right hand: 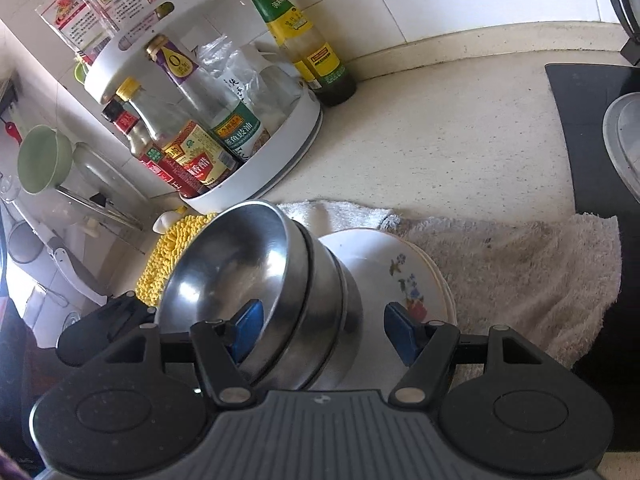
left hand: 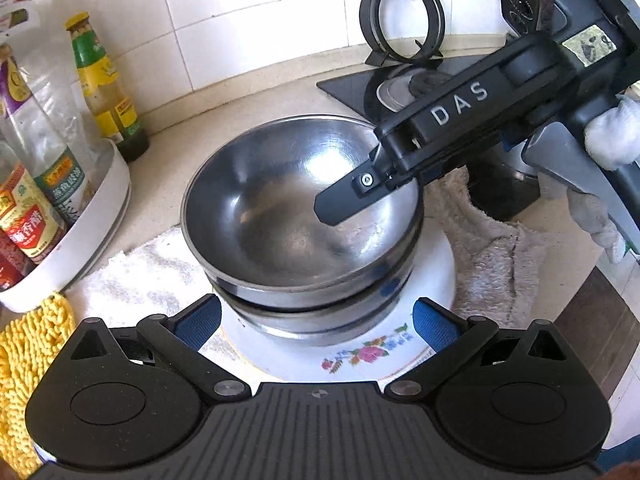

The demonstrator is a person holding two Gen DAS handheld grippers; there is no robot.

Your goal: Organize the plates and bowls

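Both grippers (left hand: 316, 316) (right hand: 326, 330) wide apart, right straddling stacked steel bowls' (right hand: 256, 300) rim.

My counter (right hand: 440, 128) is pale speckled stone running to a tiled wall. Directly on it stand a white round rack (right hand: 280, 160) of sauce bottles at the back left and a green-labelled bottle (right hand: 304, 44) just beside it near the wall. A beige towel (right hand: 520, 272) is spread along the near side, with a yellow shaggy cloth (right hand: 168, 256) beside its left end. A black stove top (right hand: 588, 140) lies at the right.
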